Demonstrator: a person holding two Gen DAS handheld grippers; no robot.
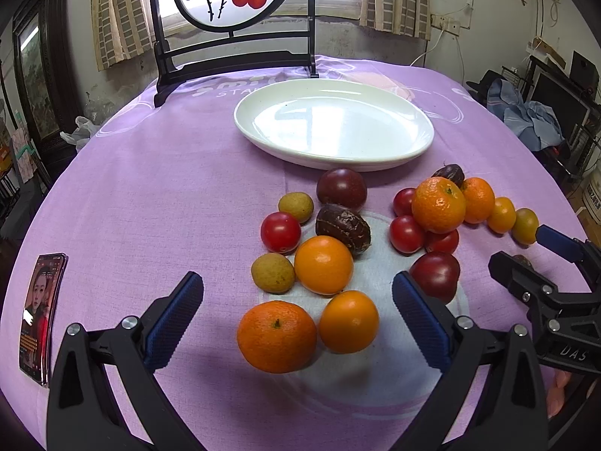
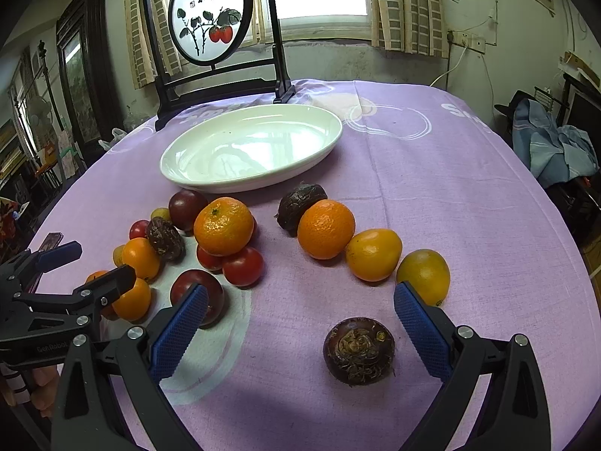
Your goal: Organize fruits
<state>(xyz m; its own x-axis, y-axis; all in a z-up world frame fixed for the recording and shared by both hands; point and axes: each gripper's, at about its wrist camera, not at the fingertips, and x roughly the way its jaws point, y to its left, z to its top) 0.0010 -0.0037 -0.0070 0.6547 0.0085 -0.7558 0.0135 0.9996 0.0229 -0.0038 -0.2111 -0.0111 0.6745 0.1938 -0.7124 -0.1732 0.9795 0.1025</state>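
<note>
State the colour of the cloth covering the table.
The cloth is light purple with white printed markings, clearest in the right wrist view.

Bright window backlight, fisheye-warped edges

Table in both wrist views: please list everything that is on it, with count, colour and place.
plate: 1, white, far middle, holds nothing
mandarins: 3, orange, one nearest, two on the right
smooth oval fruits: 4, orange-yellow, two in the middle, two far right
tomatoes: 4, red, one left, three right
plums: 2, dark red, one by the plate, one nearer
small round fruits: 2, yellow-green, left cluster
wrinkled fruits: 3, dark brown, spread out
phone: 1, screen lit, left edge
framed painting: 1, black frame, behind the plate
tablecloth: 1, purple, under everything
left gripper: open, over the near fruits
right gripper: open, before the nearest wrinkled fruit
</note>
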